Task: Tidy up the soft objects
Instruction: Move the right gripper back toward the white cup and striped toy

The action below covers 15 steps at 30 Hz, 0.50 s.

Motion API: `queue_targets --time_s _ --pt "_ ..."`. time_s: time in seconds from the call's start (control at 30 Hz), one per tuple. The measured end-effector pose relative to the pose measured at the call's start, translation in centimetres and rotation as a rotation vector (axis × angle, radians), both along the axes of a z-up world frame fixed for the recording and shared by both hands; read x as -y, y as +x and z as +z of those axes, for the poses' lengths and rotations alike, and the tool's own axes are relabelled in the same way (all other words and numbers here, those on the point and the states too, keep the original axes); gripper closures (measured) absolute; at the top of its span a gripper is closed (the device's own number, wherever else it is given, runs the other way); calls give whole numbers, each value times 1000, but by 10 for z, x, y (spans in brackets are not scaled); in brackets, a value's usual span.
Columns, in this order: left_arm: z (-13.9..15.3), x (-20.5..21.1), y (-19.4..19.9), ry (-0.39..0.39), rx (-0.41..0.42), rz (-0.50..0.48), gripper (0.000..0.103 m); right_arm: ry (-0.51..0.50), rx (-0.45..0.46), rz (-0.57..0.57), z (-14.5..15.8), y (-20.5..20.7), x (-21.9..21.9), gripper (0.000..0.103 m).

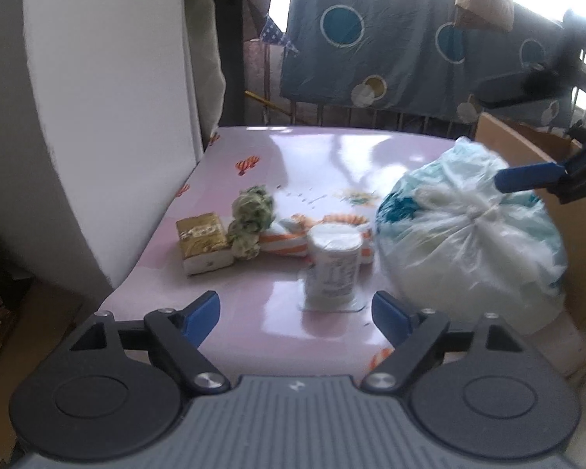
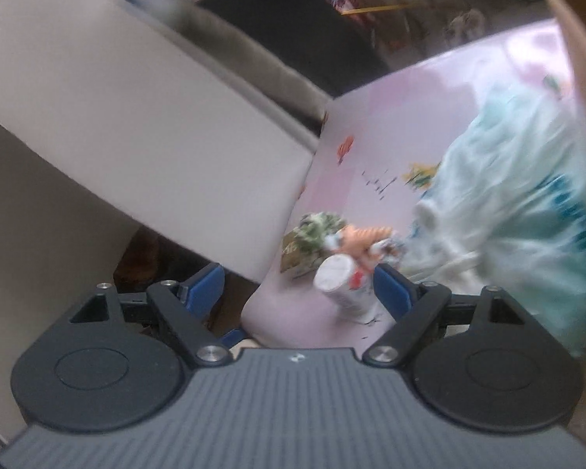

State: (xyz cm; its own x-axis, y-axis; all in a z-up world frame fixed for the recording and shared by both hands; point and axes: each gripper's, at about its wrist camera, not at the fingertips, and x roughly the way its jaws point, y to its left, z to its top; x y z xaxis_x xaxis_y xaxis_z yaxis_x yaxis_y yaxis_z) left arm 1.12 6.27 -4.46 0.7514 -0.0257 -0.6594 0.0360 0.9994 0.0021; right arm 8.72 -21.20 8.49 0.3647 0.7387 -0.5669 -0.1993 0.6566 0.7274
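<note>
On the pink table lie a gold-wrapped packet, a green-and-white soft bundle, an orange-and-white striped soft toy, a white paper-wrapped roll standing upright, and a big knotted plastic bag of soft stuff. My left gripper is open and empty, just in front of the roll. My right gripper is open and empty, tilted, above the table's near edge; the roll and the bag lie ahead of it. One of its fingers shows over the bag in the left wrist view.
A white padded panel stands along the table's left side. A cardboard box stands at the right behind the bag. A blue patterned cloth hangs on a railing behind the table.
</note>
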Motion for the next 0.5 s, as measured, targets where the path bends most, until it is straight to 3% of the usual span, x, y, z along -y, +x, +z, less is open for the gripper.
queue_targets --time_s 0.17,0.37,0.5 --pt "-15 -14 0 10 -52 14 18 -42 -66 74 -29 19 -48 19" --pt "-25 -34 -2 4 -94 76 19 -241 -60 134 -54 36 -90 19" --pt "-31 -45 0 -26 -112 99 19 -316 -88 162 -72 46 -110 20"
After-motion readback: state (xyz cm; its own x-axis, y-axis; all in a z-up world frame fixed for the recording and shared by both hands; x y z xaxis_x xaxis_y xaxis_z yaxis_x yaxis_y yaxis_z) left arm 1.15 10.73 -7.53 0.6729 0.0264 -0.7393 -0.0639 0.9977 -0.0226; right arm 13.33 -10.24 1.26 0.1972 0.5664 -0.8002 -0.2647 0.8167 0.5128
